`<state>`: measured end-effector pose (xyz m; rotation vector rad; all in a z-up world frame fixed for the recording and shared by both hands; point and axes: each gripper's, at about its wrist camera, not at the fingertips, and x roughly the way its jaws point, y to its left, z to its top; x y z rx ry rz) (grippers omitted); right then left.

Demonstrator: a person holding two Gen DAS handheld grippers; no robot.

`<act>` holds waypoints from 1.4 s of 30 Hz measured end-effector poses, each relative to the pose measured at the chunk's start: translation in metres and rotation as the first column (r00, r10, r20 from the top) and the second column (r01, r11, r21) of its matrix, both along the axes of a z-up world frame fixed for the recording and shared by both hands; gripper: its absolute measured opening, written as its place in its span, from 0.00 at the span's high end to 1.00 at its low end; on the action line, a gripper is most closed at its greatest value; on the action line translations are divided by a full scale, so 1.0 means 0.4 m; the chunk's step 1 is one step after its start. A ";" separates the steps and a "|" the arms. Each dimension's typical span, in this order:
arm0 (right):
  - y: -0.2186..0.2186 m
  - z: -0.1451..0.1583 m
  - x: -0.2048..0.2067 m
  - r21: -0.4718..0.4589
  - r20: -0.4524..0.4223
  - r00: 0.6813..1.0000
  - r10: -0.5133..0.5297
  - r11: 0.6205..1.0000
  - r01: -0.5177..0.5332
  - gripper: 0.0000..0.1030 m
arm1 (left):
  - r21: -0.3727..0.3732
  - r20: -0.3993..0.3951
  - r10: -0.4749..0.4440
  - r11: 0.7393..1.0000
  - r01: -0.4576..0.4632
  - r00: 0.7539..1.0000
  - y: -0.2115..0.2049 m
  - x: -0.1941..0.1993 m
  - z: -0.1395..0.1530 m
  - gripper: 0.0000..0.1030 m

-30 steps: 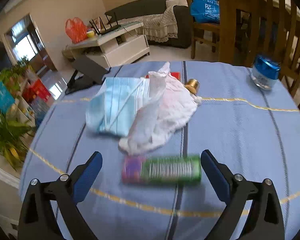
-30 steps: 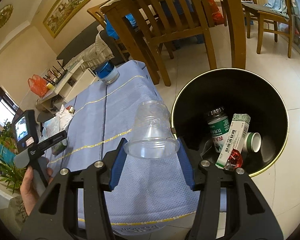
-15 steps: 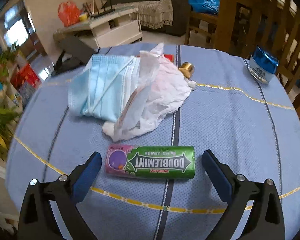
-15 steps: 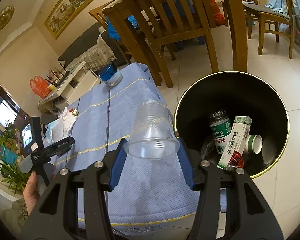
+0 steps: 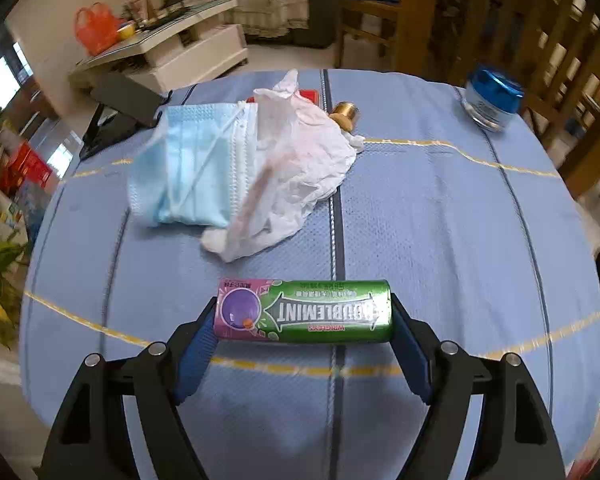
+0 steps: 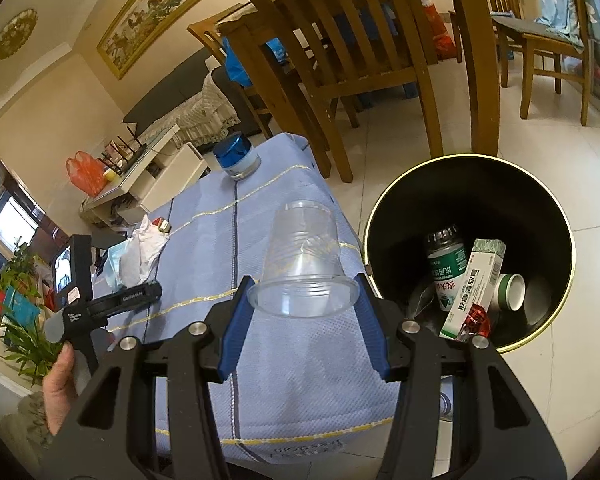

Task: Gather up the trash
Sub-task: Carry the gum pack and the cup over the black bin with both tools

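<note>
over the table, left tool (image 5: 304,316) closing around gum pack (image 5: 305,311).

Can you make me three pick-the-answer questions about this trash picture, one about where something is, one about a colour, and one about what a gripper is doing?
1. Where is the medicine box?
A. in the black bin
B. on the table
C. on a chair

2. What colour is the jar's lid?
A. red
B. blue
C. yellow

3. What does the right gripper hold?
A. nothing
B. a face mask
C. a clear plastic cup

Answers: 1 A, it leans inside the bin beside a bottle. 2 B, the lid shines blue. 3 C, both pads press the cup's rim.
</note>
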<state>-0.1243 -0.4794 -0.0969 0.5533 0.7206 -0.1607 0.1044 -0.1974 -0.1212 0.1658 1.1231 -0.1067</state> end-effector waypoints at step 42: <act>0.047 0.008 -0.019 -0.053 0.005 0.999 0.053 0.997 -0.053 0.52 | -0.084 0.299 -0.457 0.862 0.500 0.838 -0.114 -0.216 0.236 0.25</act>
